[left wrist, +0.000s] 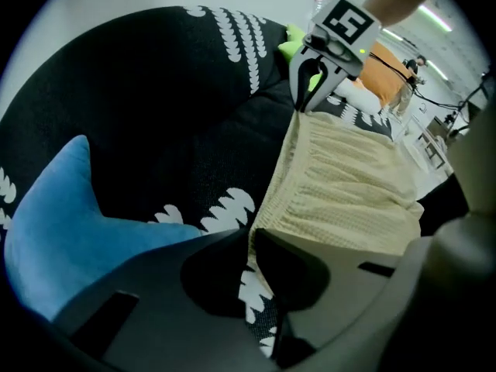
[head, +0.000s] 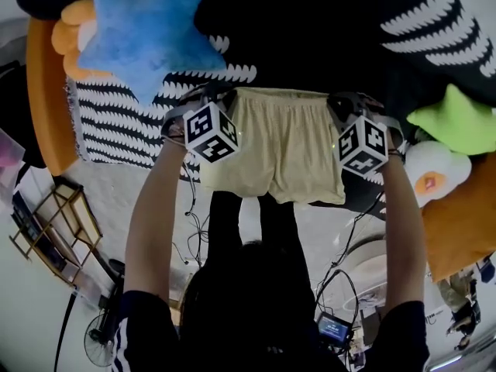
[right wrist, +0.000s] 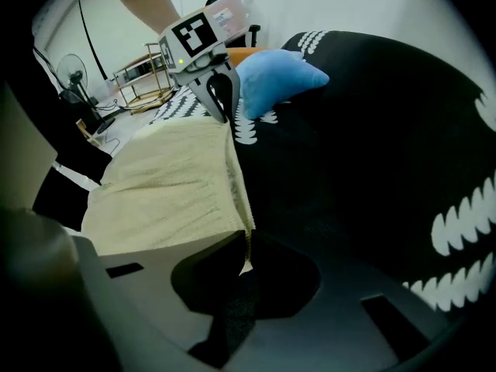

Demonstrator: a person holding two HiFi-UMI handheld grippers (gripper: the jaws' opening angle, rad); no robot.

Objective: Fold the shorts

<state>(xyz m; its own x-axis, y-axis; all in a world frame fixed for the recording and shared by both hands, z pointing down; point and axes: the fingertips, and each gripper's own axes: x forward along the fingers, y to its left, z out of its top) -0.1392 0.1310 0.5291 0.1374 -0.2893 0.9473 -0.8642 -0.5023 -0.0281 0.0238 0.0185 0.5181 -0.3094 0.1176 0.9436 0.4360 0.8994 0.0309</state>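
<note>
My left claw [left wrist: 249, 235] and right claw [right wrist: 246, 239] each clamp a waistband corner of the shorts [head: 283, 142], spread at the sofa's [head: 310, 37] near edge

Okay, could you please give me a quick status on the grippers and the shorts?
Left gripper and right gripper both shut on the shorts, at the waistband corners. Shorts spread out, unfolded. Blue star cushion off left, clear of them.
</note>
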